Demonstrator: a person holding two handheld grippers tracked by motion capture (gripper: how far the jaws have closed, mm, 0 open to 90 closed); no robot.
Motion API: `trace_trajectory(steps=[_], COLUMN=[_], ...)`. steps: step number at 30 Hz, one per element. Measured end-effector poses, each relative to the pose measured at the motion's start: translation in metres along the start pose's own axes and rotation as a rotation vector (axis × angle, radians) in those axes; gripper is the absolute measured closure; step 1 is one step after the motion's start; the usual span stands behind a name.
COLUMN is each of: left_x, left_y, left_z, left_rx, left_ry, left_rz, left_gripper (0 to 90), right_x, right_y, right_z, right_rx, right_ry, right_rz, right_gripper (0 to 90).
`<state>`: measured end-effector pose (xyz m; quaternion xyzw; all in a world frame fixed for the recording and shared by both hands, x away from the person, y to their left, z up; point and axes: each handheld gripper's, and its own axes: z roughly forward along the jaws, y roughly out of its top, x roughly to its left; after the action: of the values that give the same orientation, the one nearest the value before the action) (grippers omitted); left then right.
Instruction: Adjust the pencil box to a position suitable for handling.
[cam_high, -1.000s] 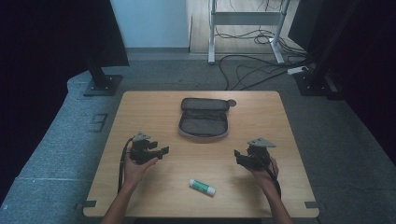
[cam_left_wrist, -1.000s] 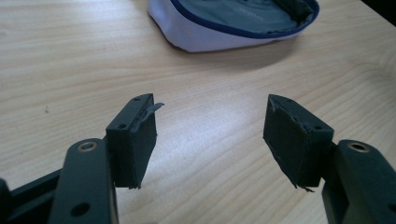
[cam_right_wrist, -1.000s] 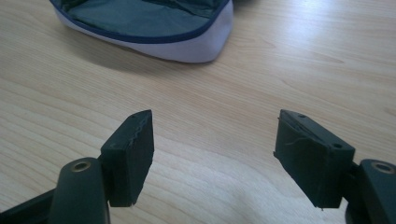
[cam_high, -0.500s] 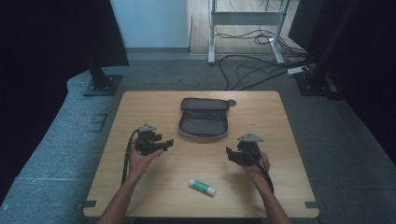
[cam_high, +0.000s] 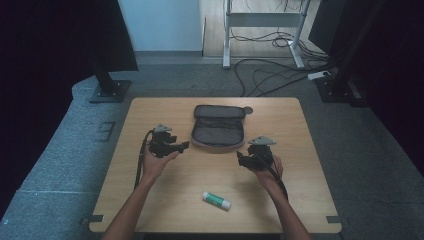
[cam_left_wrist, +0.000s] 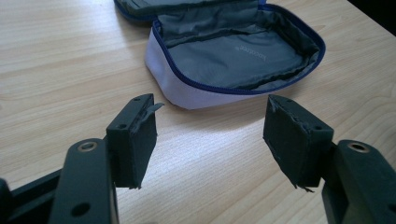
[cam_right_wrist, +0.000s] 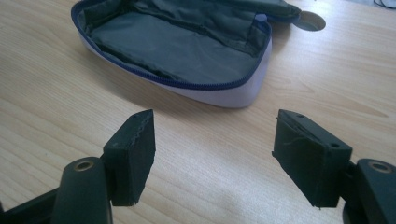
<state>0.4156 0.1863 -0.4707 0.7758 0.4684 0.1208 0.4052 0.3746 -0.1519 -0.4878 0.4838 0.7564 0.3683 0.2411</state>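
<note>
An open grey pencil case (cam_high: 218, 128) with a blue zip lies flat at the middle back of the wooden table (cam_high: 150, 210), its lid folded away. My left gripper (cam_high: 184, 145) hovers just left of the case, open, jaws pointing at its near left corner (cam_left_wrist: 187, 95). My right gripper (cam_high: 240, 159) stands open below the case's right end (cam_right_wrist: 233, 95), nothing between its jaws. A white and green glue stick (cam_high: 216, 200) lies on the table near the front edge, between my forearms.
A round cable hole (cam_high: 248, 110) sits in the table beside the case's far right corner. Dark stands, a white desk frame (cam_high: 260, 20) and loose cables (cam_high: 270, 75) occupy the floor beyond the table.
Both hands have moved away from the front edge and inward, closing in on the pencil case from either side. The case and glue stick have stayed put.
</note>
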Motion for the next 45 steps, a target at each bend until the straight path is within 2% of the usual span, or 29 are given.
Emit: trace_trajectory(steps=[5,10,14,17,25,27,32,35,42,45], left_x=[0.002,0.003,0.004,0.004,0.004,0.003,0.004,0.006,0.006,0.008], left_y=[0.004,0.012,0.019,0.022,0.030,0.031,0.031,0.033,0.040,0.040], left_z=[0.006,0.009,0.014,0.018,0.028,0.031,0.038,0.041,0.051,0.059], left_rx=[0.006,-0.010,0.008,0.003,0.021,0.018,0.027,0.033,0.028,0.041], left_ry=[0.011,0.017,0.027,0.020,0.040,0.041,0.046,0.050,0.060,0.064], left_rz=[-0.001,-0.008,-0.004,-0.020,-0.009,-0.011,-0.012,-0.021,-0.015,-0.019], left_gripper=[35.0,35.3,35.2,35.0,35.0,35.6,36.5,36.7,37.4,37.7], right_x=[-0.002,-0.006,-0.010,-0.016,-0.024,-0.022,-0.017,-0.018,-0.021,-0.023], right_y=[0.003,0.004,0.006,0.008,0.015,0.017,0.025,0.027,0.033,0.033], right_z=[0.004,0.014,0.022,0.031,0.042,0.047,0.048,0.054,0.063,0.070], right_rx=[0.006,0.008,0.003,0.018,0.008,0.024,0.012,0.038,0.029,0.052], right_ry=[-0.008,-0.015,-0.011,-0.024,-0.030,-0.046,-0.052,-0.062,-0.060,-0.053], right_rz=[0.007,0.023,0.044,0.055,0.089,0.070,0.038,0.036,0.051,0.051], right_gripper=[29.7,31.6,34.3,35.8,39.2,39.2,39.9,39.2,41.1,41.1])
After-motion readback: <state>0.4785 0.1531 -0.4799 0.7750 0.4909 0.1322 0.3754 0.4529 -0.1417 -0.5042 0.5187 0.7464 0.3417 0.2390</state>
